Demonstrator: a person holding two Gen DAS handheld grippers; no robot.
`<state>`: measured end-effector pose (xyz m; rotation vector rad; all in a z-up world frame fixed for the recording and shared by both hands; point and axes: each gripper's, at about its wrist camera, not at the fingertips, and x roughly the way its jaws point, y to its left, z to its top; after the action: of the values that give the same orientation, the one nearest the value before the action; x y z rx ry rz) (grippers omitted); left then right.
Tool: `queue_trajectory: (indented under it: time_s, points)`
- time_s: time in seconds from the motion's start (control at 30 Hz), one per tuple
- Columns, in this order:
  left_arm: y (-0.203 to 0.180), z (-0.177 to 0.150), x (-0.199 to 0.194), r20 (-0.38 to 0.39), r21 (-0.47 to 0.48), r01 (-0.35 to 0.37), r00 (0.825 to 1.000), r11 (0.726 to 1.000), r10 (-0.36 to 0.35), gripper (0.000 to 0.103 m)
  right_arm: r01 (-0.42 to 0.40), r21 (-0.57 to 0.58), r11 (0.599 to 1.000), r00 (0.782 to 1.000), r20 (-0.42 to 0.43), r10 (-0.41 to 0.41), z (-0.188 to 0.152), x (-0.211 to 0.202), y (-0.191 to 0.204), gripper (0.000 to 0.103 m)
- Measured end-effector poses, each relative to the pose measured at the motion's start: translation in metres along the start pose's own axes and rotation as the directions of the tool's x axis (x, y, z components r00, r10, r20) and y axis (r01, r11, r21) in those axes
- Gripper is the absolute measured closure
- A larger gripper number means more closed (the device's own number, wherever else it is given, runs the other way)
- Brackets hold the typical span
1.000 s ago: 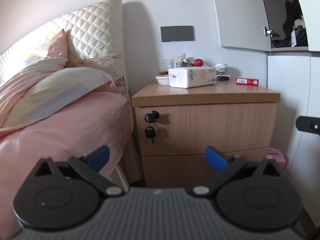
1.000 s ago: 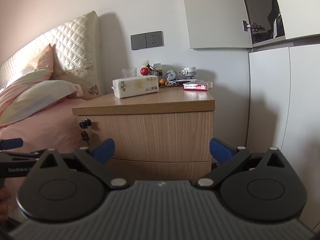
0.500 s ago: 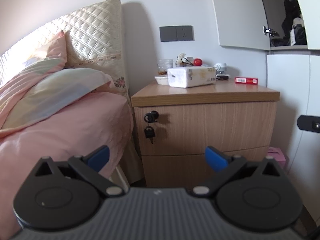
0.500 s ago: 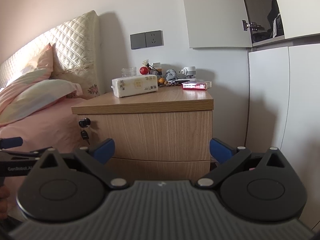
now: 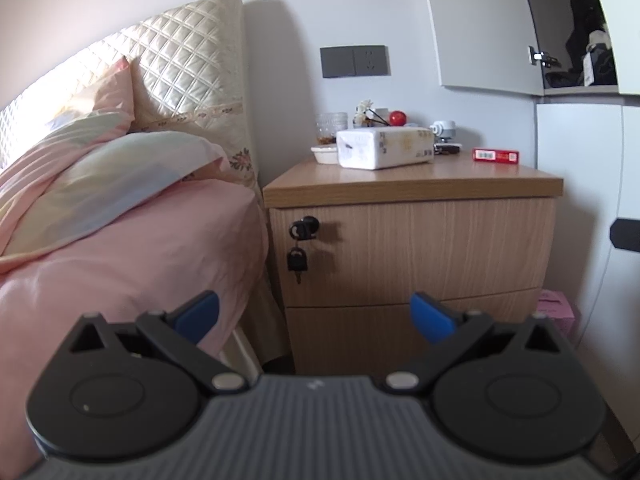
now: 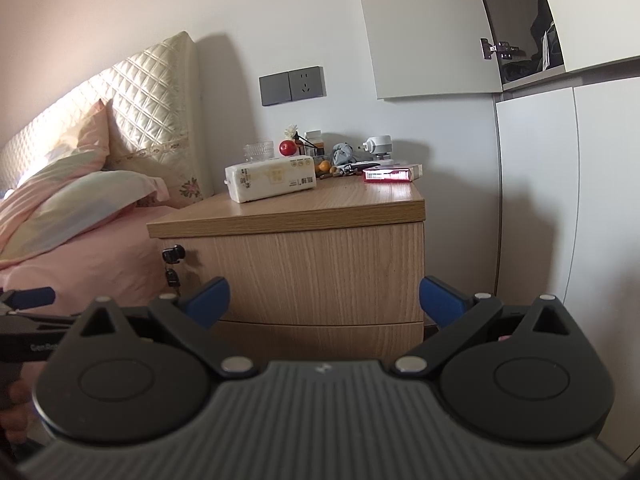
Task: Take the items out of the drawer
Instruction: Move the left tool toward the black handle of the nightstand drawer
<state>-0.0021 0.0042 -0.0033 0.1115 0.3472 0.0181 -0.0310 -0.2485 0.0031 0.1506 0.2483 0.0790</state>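
Bedroom, bedside: left gripper (image 5: 314,316) and right gripper (image 6: 324,298) spread wide, holding nothing, short of wooden nightstand (image 5: 416,240). Upper drawer (image 6: 320,276) shut, key (image 5: 298,264) dangling at lock; lower drawer (image 5: 360,332) shut too. Nothing retrieved yet; opening and removal apparently ahead.

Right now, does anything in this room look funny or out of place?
Only small things: the white upper cupboard door hangs open, and a black key dangles from the lock of the wooden nightstand's top drawer. Nothing looks spilled or broken.
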Motion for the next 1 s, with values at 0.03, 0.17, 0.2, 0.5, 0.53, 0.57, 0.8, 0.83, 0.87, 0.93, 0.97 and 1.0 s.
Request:
queue_trajectory:
  time_s: [0.03,0.17,0.2,0.5,0.53,0.57,0.8,0.83,0.87,0.93,0.97,1.0]
  points:
    - [0.001,0.000,0.000,-0.002,-0.003,0.002,1.000,1.000,-0.002,0.000,0.000,0.000,1.000,1.000,0.000,0.000,0.000,0.000,0.000,0.000]
    - [0.005,0.000,0.001,-0.011,-0.016,0.010,1.000,1.000,-0.010,0.000,-0.004,0.007,1.000,1.000,-0.004,0.004,-0.001,0.000,-0.002,0.000]
    - [0.006,0.000,0.001,-0.014,-0.020,0.011,1.000,1.000,-0.012,0.000,-0.004,0.009,1.000,1.000,-0.006,0.004,-0.001,0.000,-0.002,0.000]
    - [0.017,0.000,0.000,-0.019,-0.047,0.025,0.999,0.999,-0.026,0.000,-0.044,0.026,0.999,0.999,-0.003,0.045,-0.001,0.001,-0.007,0.000]
    - [0.018,0.000,0.000,-0.020,-0.052,0.028,0.999,0.998,-0.029,0.000,-0.049,0.027,0.998,0.999,-0.001,0.049,-0.001,0.002,-0.008,0.000]
    - [0.019,0.001,0.001,-0.022,-0.055,0.027,0.999,0.998,-0.028,0.000,-0.053,0.028,0.998,0.999,0.001,0.053,-0.001,0.002,-0.009,0.000]
    - [0.025,0.005,0.006,-0.023,-0.071,0.006,1.000,0.997,-0.008,0.000,-0.084,0.035,0.996,0.996,0.014,0.083,0.002,0.006,-0.017,0.000]
    - [0.025,0.005,0.006,-0.016,-0.073,0.000,1.000,0.997,-0.002,0.000,-0.088,0.036,0.995,0.996,0.016,0.087,0.002,0.007,-0.018,0.000]
    - [0.025,0.006,0.006,-0.012,-0.073,-0.003,1.000,0.997,0.002,0.000,-0.092,0.037,0.995,0.996,0.018,0.092,0.002,0.007,-0.019,0.000]
    - [0.025,0.009,0.011,-0.017,-0.062,0.002,1.000,0.998,-0.003,0.000,-0.101,0.039,0.994,0.995,0.022,0.100,0.003,0.008,-0.021,0.000]
    - [0.025,0.010,0.013,-0.019,-0.057,0.005,1.000,0.998,-0.006,0.000,-0.105,0.040,0.994,0.994,0.024,0.105,0.003,0.009,-0.022,0.000]
    - [0.025,0.012,0.015,-0.021,-0.051,0.007,1.000,0.999,-0.008,0.000,-0.111,0.054,0.992,0.994,0.022,0.110,0.004,0.010,-0.025,0.000]
